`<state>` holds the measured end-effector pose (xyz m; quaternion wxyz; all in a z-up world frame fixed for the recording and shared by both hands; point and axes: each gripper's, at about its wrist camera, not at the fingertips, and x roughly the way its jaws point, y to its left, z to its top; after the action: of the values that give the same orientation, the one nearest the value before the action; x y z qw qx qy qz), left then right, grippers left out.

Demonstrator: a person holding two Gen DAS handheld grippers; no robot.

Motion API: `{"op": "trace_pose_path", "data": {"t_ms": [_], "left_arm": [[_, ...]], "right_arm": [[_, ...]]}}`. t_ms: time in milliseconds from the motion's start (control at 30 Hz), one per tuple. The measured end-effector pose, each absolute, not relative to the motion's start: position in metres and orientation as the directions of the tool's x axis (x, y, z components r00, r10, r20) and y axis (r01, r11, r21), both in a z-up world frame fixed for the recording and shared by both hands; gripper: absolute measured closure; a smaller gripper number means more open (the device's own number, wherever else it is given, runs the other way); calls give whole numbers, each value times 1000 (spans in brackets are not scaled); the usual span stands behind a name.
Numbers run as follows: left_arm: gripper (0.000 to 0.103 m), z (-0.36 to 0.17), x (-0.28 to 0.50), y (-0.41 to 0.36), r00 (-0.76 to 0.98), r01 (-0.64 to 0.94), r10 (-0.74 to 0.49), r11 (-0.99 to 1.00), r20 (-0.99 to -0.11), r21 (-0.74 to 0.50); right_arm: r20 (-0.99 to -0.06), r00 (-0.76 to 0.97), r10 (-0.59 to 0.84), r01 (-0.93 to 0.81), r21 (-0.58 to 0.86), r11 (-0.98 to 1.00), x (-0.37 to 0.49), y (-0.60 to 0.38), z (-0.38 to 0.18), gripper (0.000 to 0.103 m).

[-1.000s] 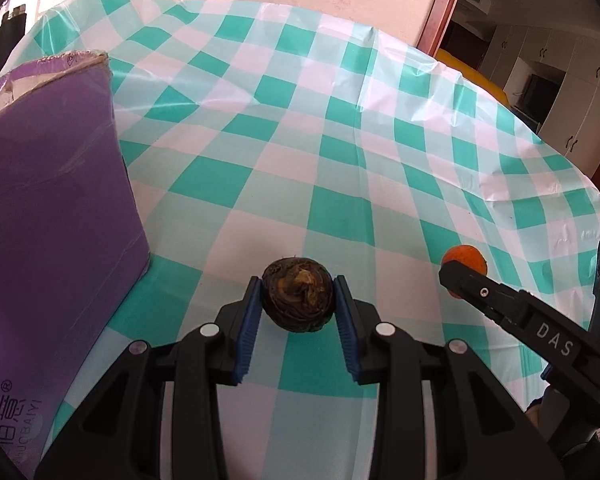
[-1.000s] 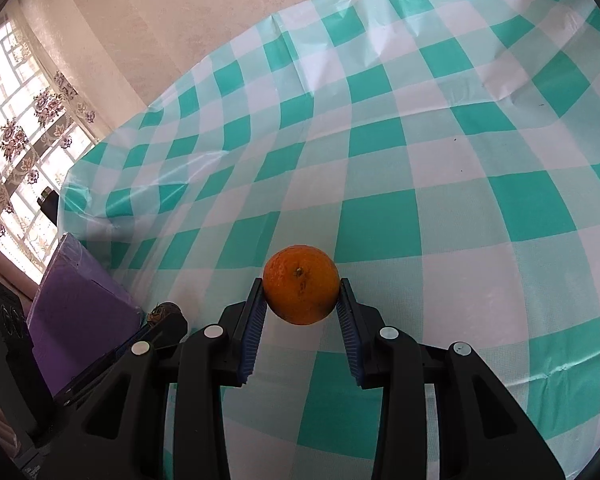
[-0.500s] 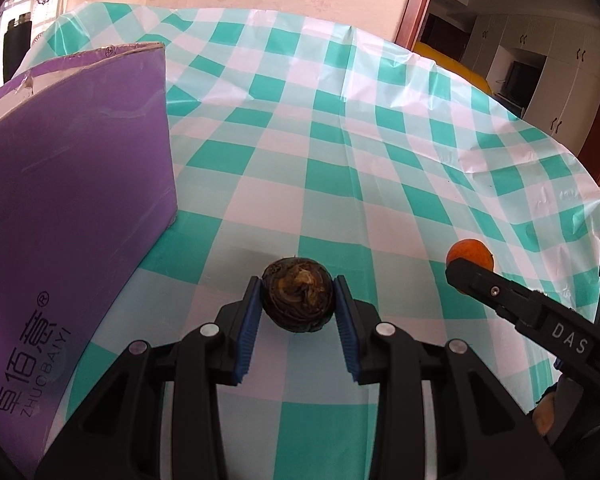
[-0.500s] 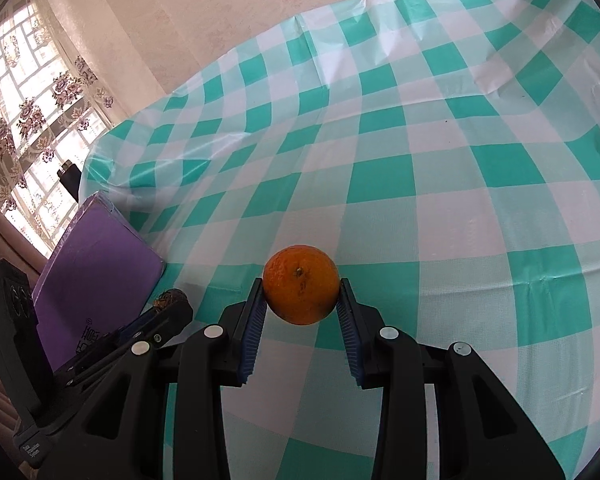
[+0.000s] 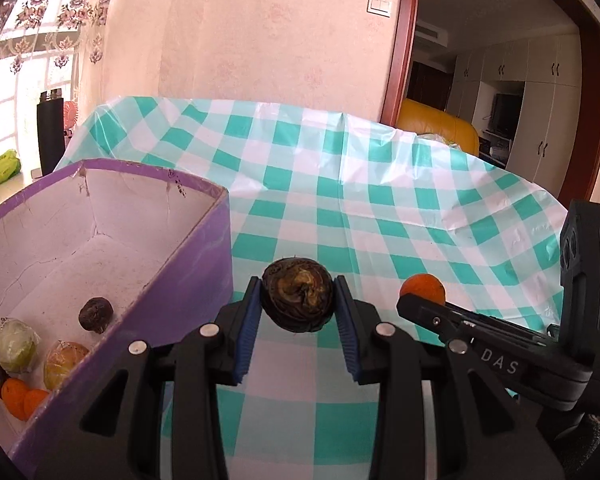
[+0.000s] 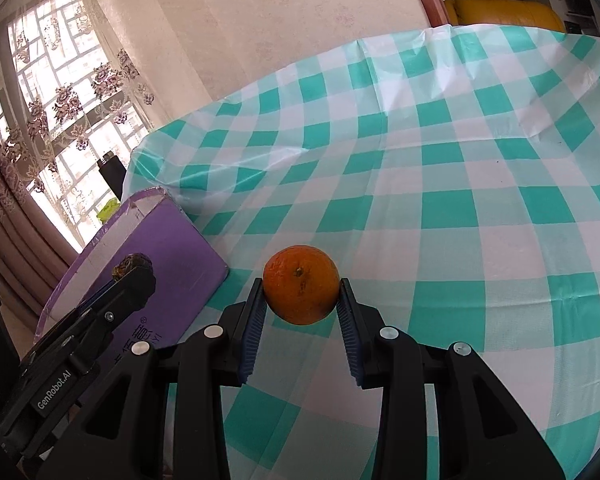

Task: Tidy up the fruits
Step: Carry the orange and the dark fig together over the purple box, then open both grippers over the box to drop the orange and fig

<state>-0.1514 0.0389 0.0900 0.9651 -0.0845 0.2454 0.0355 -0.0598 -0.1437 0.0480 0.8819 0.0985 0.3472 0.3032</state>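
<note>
Two fruits are held clear of the desk [image 6: 480, 208], which is covered with a teal-and-white checked plastic cloth. A dark brown, wrinkled round fruit [image 5: 297, 299] is clamped between the blue pads of the left gripper [image 5: 297, 308], just beside the near corner of the open purple cardboard box [image 5: 196, 280]. A round orange tangerine [image 6: 301, 285] is gripped by the right gripper [image 6: 301, 300] over the cloth, right of the box. Several fruits [image 5: 18, 360] are seen lying inside the box, on its white floor.
</note>
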Motion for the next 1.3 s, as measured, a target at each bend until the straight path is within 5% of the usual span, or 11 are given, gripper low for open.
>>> {"op": "trace_pose_path", "data": {"t_ms": [500, 1000, 1300], "left_arm": [[67, 134, -202, 130, 878, -299, 209, 942, -430, -154], [67, 146, -241, 213, 767, -504, 347, 847, -540, -172], [67, 127, -248, 250, 682, -579, 392, 805, -617, -129]], "right_arm": [[-514, 509, 690, -642, 307, 703, -91, -71, 86, 67], [-505, 415, 757, -804, 186, 565, -117, 31, 117, 67], [-594, 371, 714, -855, 81, 512, -127, 87, 104, 67]]}}
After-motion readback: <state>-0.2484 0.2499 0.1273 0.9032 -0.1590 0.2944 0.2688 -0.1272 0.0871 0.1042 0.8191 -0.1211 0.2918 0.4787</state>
